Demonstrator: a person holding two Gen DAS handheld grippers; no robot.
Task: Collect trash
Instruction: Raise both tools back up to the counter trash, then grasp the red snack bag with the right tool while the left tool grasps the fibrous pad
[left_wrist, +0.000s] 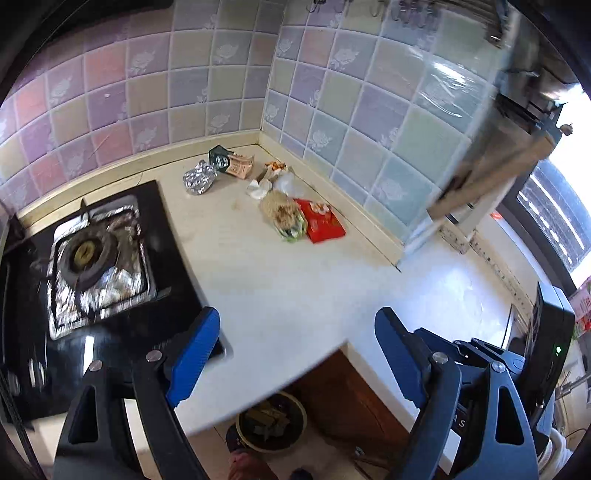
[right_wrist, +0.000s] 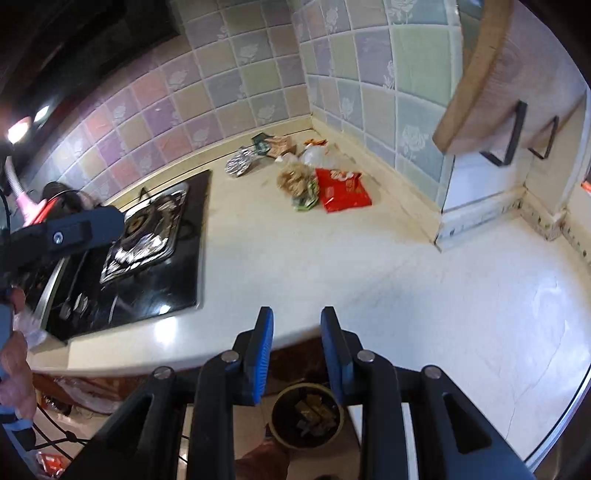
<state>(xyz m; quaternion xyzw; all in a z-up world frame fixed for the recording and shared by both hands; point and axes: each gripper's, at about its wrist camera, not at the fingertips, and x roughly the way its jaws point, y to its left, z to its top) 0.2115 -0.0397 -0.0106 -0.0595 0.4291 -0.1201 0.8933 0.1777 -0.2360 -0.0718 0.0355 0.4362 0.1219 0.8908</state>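
Trash lies in the far corner of the pale counter (left_wrist: 295, 280): a crumpled foil ball (left_wrist: 199, 179), a green packet (left_wrist: 218, 158), a brown wrapper (left_wrist: 241, 167), a clear plastic bag (left_wrist: 291, 182), a bag of brownish noodles (left_wrist: 282, 216) and a red packet (left_wrist: 324, 222). My left gripper (left_wrist: 297, 317) hovers over the counter's near edge, wide open and holding nothing. My right gripper (right_wrist: 297, 317) is beside it, also far from the trash. Its blue fingers stand a narrow gap apart with nothing between them. The red packet (right_wrist: 343, 190) and foil ball (right_wrist: 240, 164) show ahead of it. A dark bin (right_wrist: 306, 413) with scraps inside stands on the floor below the counter edge.
A black gas hob (left_wrist: 99, 254) with foil around the burner fills the counter's left side. Tiled walls meet behind the trash. A wooden board (right_wrist: 491, 74) hangs on the right wall. A person's hand (right_wrist: 14, 369) holding the left gripper's body (right_wrist: 70, 229) shows at the left edge.
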